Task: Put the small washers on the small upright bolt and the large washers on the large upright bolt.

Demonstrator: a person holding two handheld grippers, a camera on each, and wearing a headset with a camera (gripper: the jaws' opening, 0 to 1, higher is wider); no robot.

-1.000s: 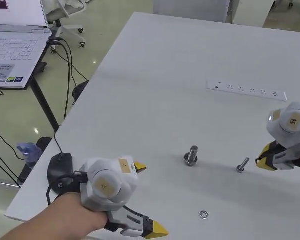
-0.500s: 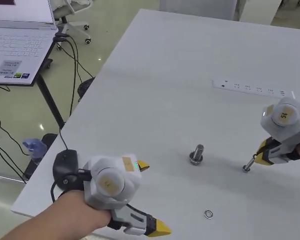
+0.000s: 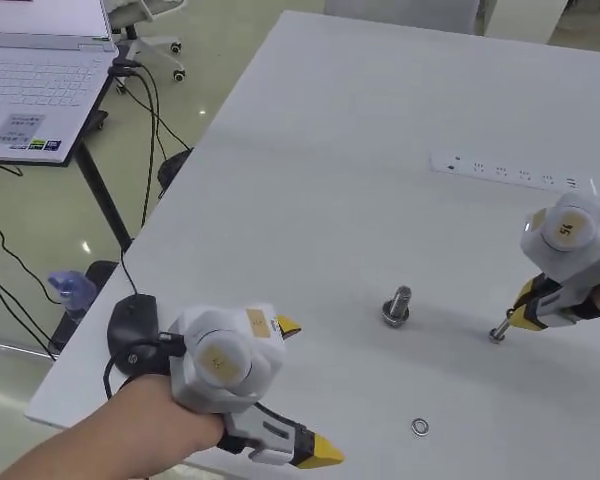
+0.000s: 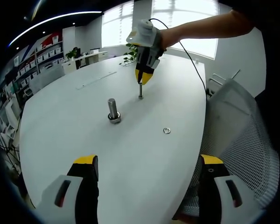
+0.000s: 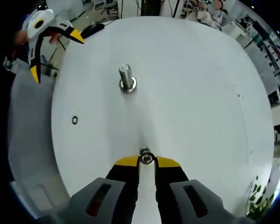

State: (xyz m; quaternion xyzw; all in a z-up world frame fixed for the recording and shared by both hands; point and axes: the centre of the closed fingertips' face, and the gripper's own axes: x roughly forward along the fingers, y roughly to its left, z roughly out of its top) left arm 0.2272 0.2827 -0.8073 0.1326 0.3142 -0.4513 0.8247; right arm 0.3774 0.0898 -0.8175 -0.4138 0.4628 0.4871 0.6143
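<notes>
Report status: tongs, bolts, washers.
Left tongs open, off the table. Right tongs closed atop small bolt. Large bolt upright; one washer loose. Nothing blocking.

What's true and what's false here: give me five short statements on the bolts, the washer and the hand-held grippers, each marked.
1. The right hand-held gripper is shut on the small bolt. True.
2. The left hand-held gripper holds the loose washer. False: it is open and empty; the washer lies on the table.
3. The large bolt stands upright. True.
4. The loose washer sits on the small bolt. False: it lies apart from both bolts.
5. A power strip lies on the table. True.
</notes>
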